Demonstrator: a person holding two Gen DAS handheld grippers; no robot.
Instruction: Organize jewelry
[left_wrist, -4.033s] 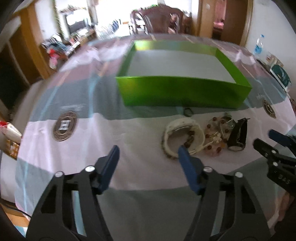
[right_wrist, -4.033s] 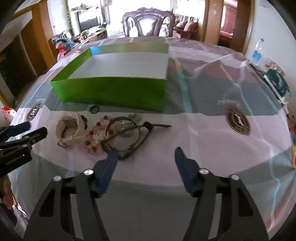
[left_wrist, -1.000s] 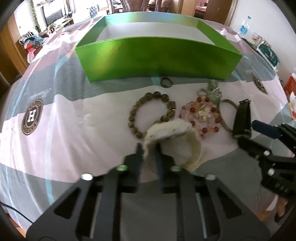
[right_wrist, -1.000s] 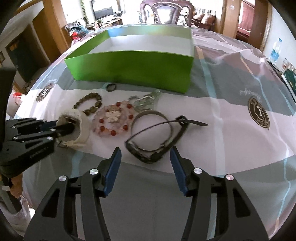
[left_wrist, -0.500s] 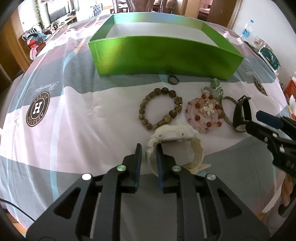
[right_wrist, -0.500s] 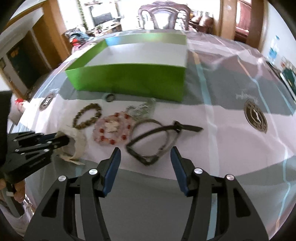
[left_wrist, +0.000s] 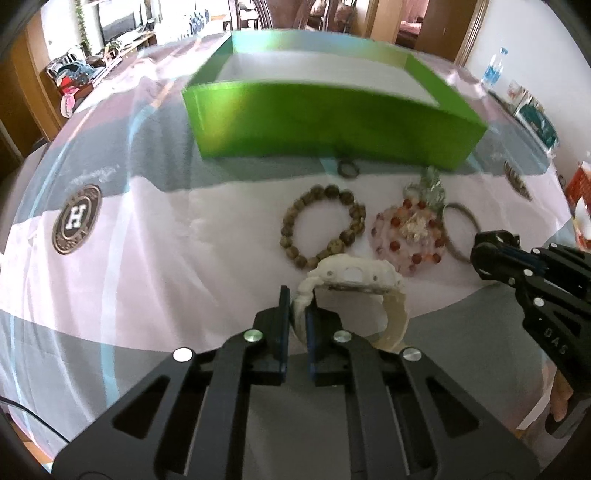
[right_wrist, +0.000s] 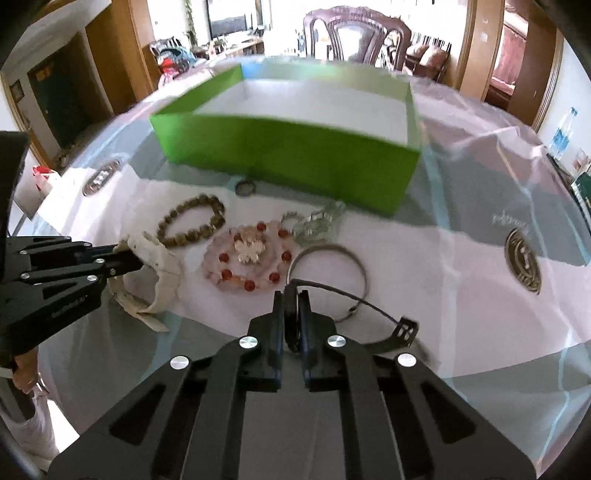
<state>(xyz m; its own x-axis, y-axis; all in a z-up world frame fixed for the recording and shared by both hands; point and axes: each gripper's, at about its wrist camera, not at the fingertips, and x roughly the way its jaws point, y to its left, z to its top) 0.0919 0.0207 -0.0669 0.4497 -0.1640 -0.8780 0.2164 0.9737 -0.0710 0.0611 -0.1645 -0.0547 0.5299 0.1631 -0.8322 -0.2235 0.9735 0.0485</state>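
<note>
Two grips set: my left gripper (left_wrist: 297, 299) pinches white watch (left_wrist: 354, 275), right gripper (right_wrist: 293, 301), jaws just closed, pinches black watch (right_wrist: 402, 328); both near box (left_wrist: 332, 114). Next, likely: lift, carry into box.

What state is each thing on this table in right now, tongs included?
Left tongs: shut on the white watch.
White watch: strap pinched, case tilted up.
Right tongs: just closed, shut on the black watch.
Black watch: strap gripped, buckle end trailing on the cloth.
Green box: open, nothing visible inside.
Brown bead bracelet: flat on the cloth, untouched.
Pink and red bead bracelet: flat, untouched.
Metal bangle: lying flat.
Small ring: lying by the box.
</note>
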